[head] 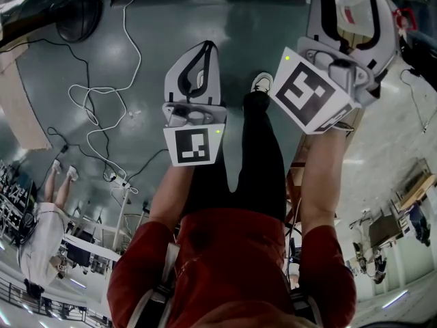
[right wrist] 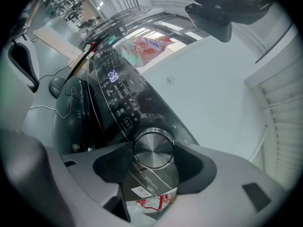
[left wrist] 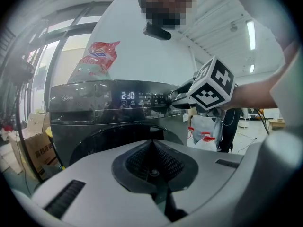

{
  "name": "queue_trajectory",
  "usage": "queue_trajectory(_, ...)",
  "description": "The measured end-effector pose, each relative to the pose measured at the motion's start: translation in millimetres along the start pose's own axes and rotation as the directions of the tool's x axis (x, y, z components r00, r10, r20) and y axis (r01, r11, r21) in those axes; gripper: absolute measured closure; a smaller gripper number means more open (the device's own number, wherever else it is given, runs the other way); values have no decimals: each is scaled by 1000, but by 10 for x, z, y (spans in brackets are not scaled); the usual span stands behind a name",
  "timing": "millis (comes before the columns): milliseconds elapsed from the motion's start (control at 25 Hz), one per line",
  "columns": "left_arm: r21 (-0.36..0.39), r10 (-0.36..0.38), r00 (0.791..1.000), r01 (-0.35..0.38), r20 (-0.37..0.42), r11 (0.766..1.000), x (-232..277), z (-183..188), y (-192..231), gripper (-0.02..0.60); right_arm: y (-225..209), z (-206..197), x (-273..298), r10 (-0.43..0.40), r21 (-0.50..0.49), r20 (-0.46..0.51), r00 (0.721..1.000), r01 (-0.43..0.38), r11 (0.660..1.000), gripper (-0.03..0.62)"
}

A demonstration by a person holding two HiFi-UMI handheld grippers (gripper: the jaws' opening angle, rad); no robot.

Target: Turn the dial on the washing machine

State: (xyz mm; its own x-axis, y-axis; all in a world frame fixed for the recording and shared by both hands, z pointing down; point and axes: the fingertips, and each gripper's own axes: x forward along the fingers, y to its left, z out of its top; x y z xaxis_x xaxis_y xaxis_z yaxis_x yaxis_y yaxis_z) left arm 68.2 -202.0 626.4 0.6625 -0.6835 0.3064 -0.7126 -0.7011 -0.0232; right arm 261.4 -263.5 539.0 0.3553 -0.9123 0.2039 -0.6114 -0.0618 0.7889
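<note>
A dark grey front-loading washing machine (left wrist: pixel 113 122) fills the left gripper view, its display (left wrist: pixel 127 95) lit. Its round brushed-metal dial (right wrist: pixel 152 148) sits on the sloping black control panel (right wrist: pixel 118 96). In the right gripper view the dark pads close in on the dial from both sides. From the left gripper view, my right gripper (left wrist: pixel 174 97) reaches the panel's right end, marker cube behind it. My left gripper (left wrist: pixel 154 148) hangs back from the machine's door, shut with nothing in it. From the head view, the left gripper (head: pixel 200 53) is lower than the right gripper (head: pixel 348 5).
A red and green detergent bag (left wrist: pixel 97 58) lies on top of the machine. Cardboard boxes (left wrist: pixel 35 150) stand to its left, a white plastic bag (left wrist: pixel 204 129) to its right. White cables (head: pixel 102 101) trail over the floor, and another person (head: pixel 41 231) stands far left.
</note>
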Motion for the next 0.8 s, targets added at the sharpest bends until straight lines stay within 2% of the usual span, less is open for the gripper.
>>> queue_trajectory(280,-3,4,1000,-4,2,1000,7,54,37,572,5,21,7,1,35,16,1000,-2,999,299)
queue_trajectory(520,2,7,1000,-7,5,1000,-36,86,70,572,53,-22,-63,14,48,-6,1000,-14,999,287)
queue_trajectory(800,-24,25,1000,-25,2,999,-331,293,92,572,254,-35,-496,109,117,-52,993,-103,988,290)
